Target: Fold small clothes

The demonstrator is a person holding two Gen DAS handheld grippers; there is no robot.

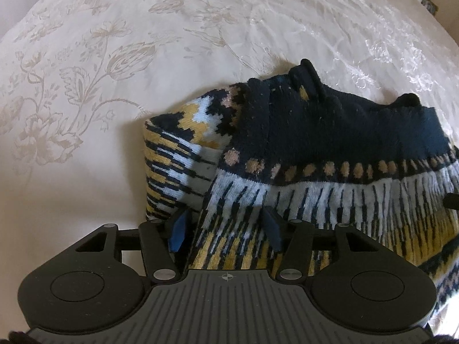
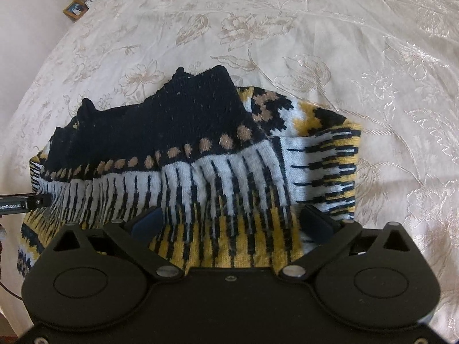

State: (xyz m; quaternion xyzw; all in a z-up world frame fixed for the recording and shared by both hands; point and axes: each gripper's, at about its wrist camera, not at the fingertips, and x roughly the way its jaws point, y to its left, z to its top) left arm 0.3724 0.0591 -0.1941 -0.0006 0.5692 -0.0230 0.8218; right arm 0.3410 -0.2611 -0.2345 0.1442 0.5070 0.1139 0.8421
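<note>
A small knitted sweater [image 1: 315, 143], navy, white and yellow, lies partly folded on the cream floral bedspread [image 1: 86, 86]. Its navy top part is doubled over the striped body, and a sleeve is tucked at the left. My left gripper [image 1: 226, 229] is open, its fingers either side of the sweater's near edge. In the right wrist view the sweater [image 2: 200, 157] fills the middle. My right gripper [image 2: 232, 220] is open wide, its fingers straddling the yellow-striped hem. The other gripper's tip [image 2: 25, 202] shows at the left edge.
The bedspread [image 2: 315, 43] stretches all round the sweater. A framed picture [image 2: 76, 10] and small items stand on a bedside surface beyond the bed's far left corner.
</note>
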